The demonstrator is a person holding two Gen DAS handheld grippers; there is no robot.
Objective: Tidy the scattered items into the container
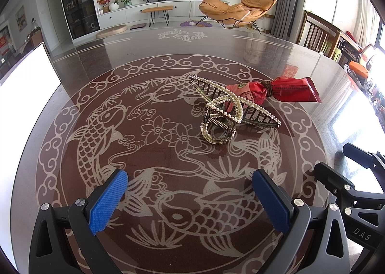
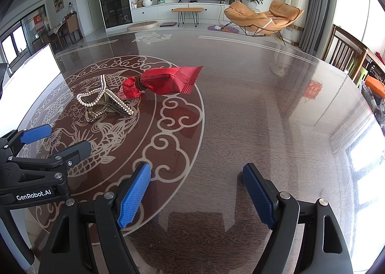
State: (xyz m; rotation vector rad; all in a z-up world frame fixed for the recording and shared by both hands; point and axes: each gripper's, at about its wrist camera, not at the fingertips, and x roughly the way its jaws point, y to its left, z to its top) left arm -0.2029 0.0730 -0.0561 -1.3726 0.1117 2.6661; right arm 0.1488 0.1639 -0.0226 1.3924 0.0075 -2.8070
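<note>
Left gripper [image 1: 190, 199] fills the near edge of its view: blue pads [image 1: 108, 201] spread wide, nothing between them, hanging over the koi pattern on the table [image 1: 168, 42]. Right gripper [image 2: 196, 195] same story, jaws apart and empty, over plain dark wood to the right of the pattern. Each one shows at the edge of the other's view, so they sit side by side at the near side.

Items: hair clip [image 1: 226, 115] with pearl trim lies mid-pattern, ahead and slightly right of the left gripper. Red packet [image 1: 276, 91], cinched at the middle by a dark band, lies just behind the clip, its left end touching or overlapping the clip's teeth; can't tell which. From the right view both sit far-left.

White box [image 1: 26, 76] at far left edge is probably the container, blown out, inside not visible.

Progress, my read: basically at the start. Both visible items are still on the table, nothing gripped. Left: pick clip, pick packet, drop both in the box. Clip is nearest the left gripper, likely first.
</note>
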